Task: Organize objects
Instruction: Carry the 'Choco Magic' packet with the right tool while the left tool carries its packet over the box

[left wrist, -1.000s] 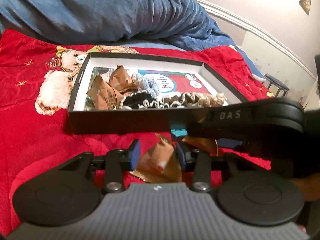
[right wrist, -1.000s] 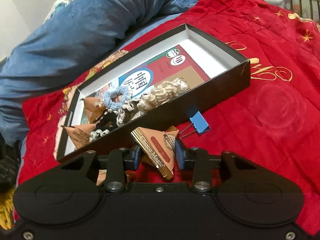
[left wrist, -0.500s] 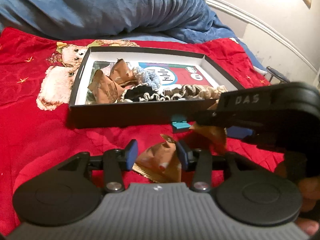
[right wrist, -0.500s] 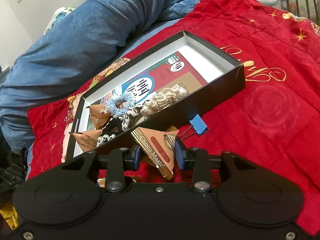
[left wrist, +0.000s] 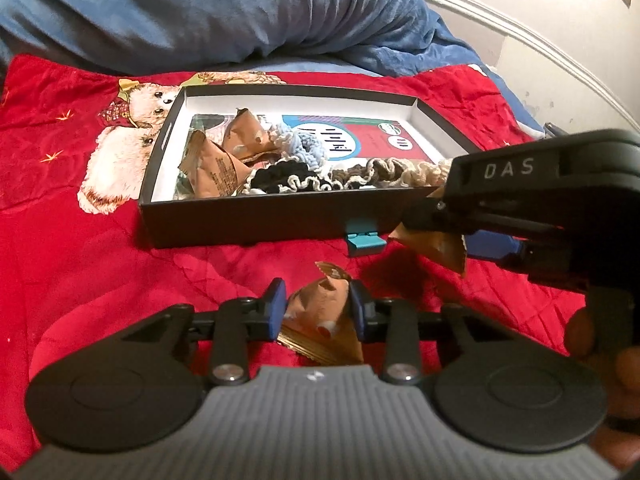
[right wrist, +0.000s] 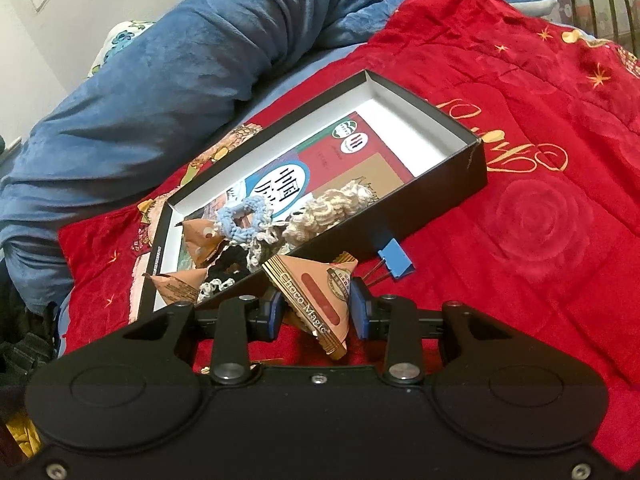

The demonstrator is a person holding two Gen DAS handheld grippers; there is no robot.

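My left tongs [left wrist: 316, 310] are closing on a brown triangular snack packet [left wrist: 320, 316] that lies on the red blanket [left wrist: 80, 248] at 6 o'clock in the left view, the blue pads already at its two sides. The packet is a crinkly, puffed foil shape, so I judge it could squirm or pop out as the squeeze finishes, or the pads could pinch blanket folds along with it.

My right tongs [right wrist: 318, 312] are clenched on a second packet [right wrist: 312, 300], held off the bed just short of the black box [right wrist: 478, 160]. Its long lower corner hangs below the pads; if I carry it in low, I think it may catch the box's near wall and twist loose. The blue binder clip [right wrist: 394, 266] sits against that wall at 1 o'clock from the tongs, and a careless pass could knock it.

Inside the box at 12 o'clock lie two more packets and crocheted scrunchies [left wrist: 296, 180] crowded to the left end, so a drop there may pile up.

Readable writing: "Choco Magic" on the held packet, "DAS" on the right tool's body [left wrist: 508, 168] in the left view, and large Chinese characters on the printed card [right wrist: 288, 184] in the box; the small print I cannot read.
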